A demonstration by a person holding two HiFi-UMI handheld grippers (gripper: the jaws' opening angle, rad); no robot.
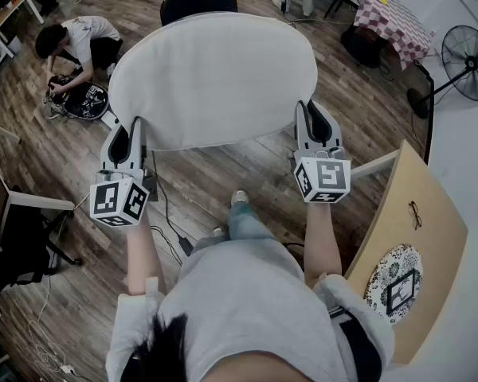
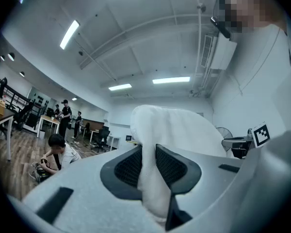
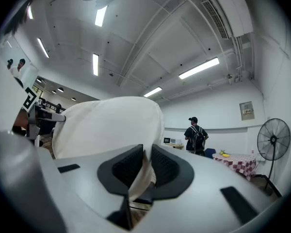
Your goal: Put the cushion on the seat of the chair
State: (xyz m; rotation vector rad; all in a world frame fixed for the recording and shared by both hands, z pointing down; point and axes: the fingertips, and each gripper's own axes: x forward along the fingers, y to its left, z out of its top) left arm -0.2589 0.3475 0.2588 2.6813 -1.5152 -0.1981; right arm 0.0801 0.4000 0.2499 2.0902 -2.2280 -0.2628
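I find no text, number or brand that I can read anywhere. The cubes on the left gripper and the right gripper carry only black-and-white square marker patterns, no letters. In the right gripper view, a small plaque hangs on the far wall at the right, above a standing fan; its print is too small for me to make out. On the wooden table at my near right lies a round patterned disc with a dark square emblem in its middle, but I cannot read it either.
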